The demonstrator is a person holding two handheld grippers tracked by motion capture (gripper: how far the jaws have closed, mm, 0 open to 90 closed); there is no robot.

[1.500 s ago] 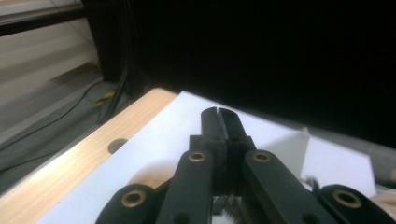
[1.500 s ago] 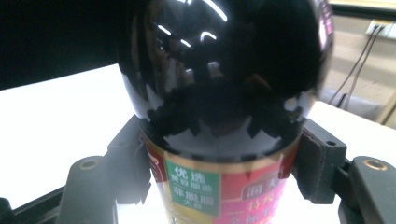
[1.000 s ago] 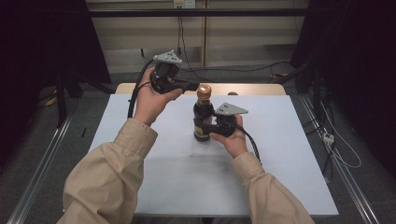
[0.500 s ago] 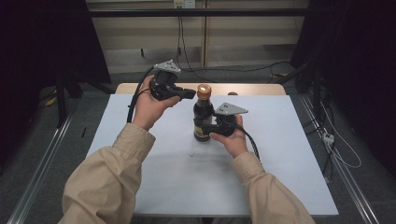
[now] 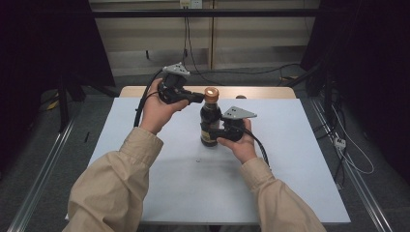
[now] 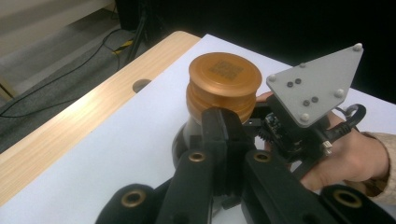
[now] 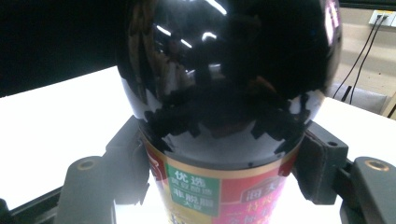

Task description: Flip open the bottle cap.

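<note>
Dark bottle point(image 5: 210, 126) is standing upright near the middle of the white table point(image 5: 145, 179). Right gripper point(image 5: 218, 131) is clamping the bottle's lower body at the label, one jaw pressing on each side. Left gripper point(image 5: 199, 97) is reaching in from the left at cap height, its jaws standing nearly together, tips touching the side of the orange cap point(image 6: 224, 84)

A dark glossy bottle point(image 5: 210, 124) with a red-green label and copper-orange cap point(image 5: 211, 94) stands upright, capped, mid-desk toward twelve o'clock.
</note>
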